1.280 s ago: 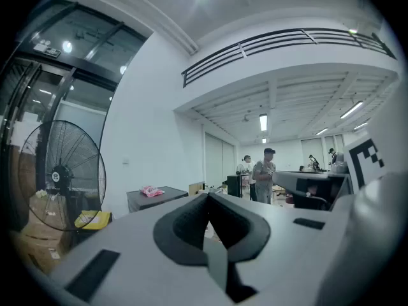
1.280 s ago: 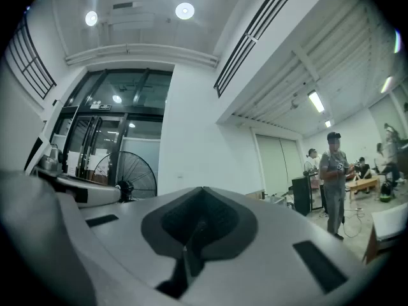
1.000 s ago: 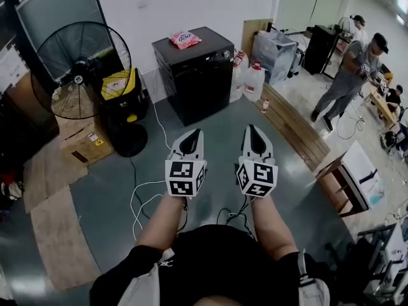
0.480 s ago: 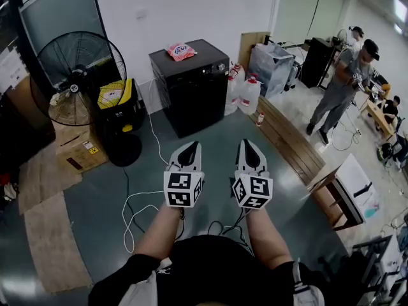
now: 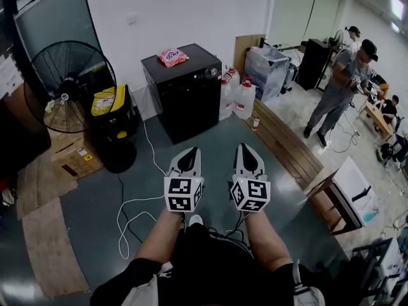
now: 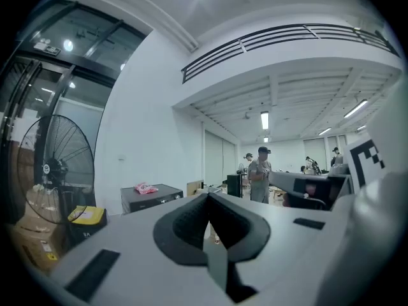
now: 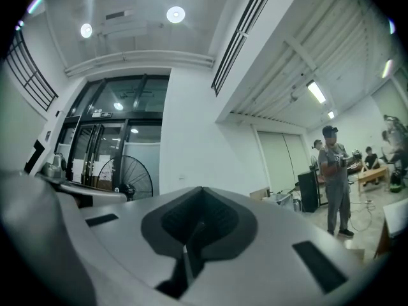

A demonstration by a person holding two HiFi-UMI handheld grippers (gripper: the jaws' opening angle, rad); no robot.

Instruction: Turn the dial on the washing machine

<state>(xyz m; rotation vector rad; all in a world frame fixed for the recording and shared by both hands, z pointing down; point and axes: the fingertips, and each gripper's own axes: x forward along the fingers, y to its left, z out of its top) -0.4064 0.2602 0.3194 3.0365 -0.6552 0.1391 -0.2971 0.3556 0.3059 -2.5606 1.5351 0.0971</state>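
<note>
Washer (image 5: 185,94) stands by the wall, well ahead of both tongs; left tongs (image 5: 191,152) and right tongs (image 5: 244,148) are closed and empty, side by side; pink packet (image 5: 172,57) lies on its lid; fan (image 5: 67,85) stands left.

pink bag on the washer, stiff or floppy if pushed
Probably floppy: the pink bag looks like a crumpled soft packet. Likely light for its size, so it may slide across the flat top of the washer rather than tip.
</note>
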